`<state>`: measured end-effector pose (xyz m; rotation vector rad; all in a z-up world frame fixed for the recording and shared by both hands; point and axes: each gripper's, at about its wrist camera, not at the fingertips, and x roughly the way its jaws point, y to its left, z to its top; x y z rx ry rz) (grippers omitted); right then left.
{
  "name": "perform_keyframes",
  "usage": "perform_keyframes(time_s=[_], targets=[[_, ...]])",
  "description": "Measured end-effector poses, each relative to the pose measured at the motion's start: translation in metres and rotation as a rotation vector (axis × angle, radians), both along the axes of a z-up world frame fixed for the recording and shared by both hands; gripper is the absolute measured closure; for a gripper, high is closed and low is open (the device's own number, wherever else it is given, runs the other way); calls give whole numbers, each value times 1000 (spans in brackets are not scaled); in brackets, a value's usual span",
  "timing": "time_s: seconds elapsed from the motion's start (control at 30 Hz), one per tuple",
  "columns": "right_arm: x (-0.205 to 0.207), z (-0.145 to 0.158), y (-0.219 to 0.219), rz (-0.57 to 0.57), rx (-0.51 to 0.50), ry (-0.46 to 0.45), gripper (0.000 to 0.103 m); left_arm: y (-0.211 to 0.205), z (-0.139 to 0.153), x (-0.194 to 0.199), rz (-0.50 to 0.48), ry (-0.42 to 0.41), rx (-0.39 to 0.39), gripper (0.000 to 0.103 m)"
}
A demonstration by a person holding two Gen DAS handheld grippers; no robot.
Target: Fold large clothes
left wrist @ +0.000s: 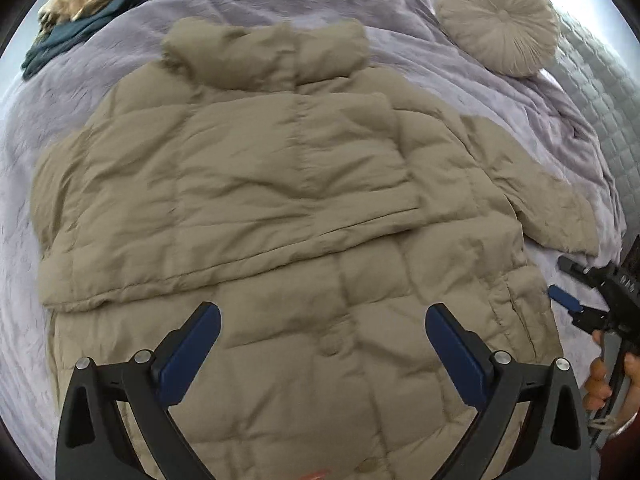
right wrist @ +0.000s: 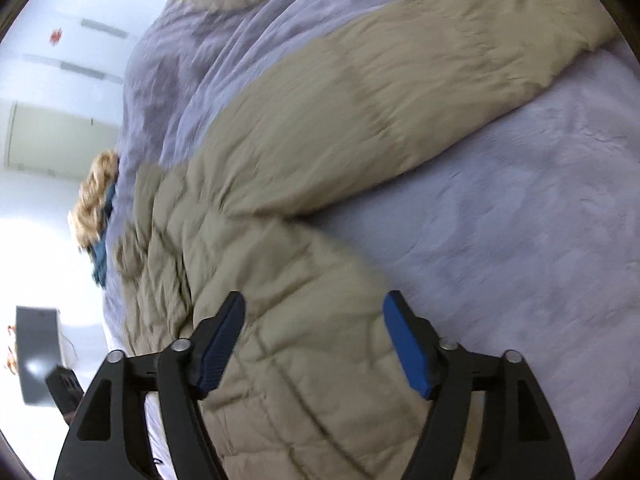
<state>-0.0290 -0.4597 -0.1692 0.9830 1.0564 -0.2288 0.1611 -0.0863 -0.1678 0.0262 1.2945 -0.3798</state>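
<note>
A large khaki puffer jacket (left wrist: 280,208) lies flat on the lilac bedspread (left wrist: 420,56), collar at the far end, one sleeve folded across its chest and the other sleeve (left wrist: 552,204) stretched out to the right. My left gripper (left wrist: 322,320) hovers over the jacket's lower front, jaws wide apart with nothing between them. In the right wrist view my right gripper (right wrist: 314,312) stands open above the jacket's side (right wrist: 296,360), below the outstretched sleeve (right wrist: 400,92). The right gripper (left wrist: 568,280) also shows at the right edge of the left wrist view, held by a hand (left wrist: 600,376).
A round beige cushion (left wrist: 496,16) rests at the far right of the bed. A tan furry garment and a dark teal one (left wrist: 80,12) lie piled at the far left corner. Bare bedspread (right wrist: 520,232) spreads to the right of the jacket.
</note>
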Motion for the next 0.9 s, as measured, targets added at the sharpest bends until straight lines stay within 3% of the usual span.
perform_keyframes(time_s=[0.07,0.27,0.43,0.8,0.9], targets=[[-7,1,-22,-65,-10,-20,14,-12,0,0,-11,-6,11,0],[-24,-5,-79,-216,-10,-48,13,-39,-3,2,-8,-18,57,0],[-34,-7,-121,-313,-43,-44,13,-47,-15,11,31,36,59,0],[-32,-43,-203,-556,262,-262,13,-67,-21,12,35,46,78,0],[-32,-55,-212,-634,348,-277,15,-72,-20,12,22,37,75,0]])
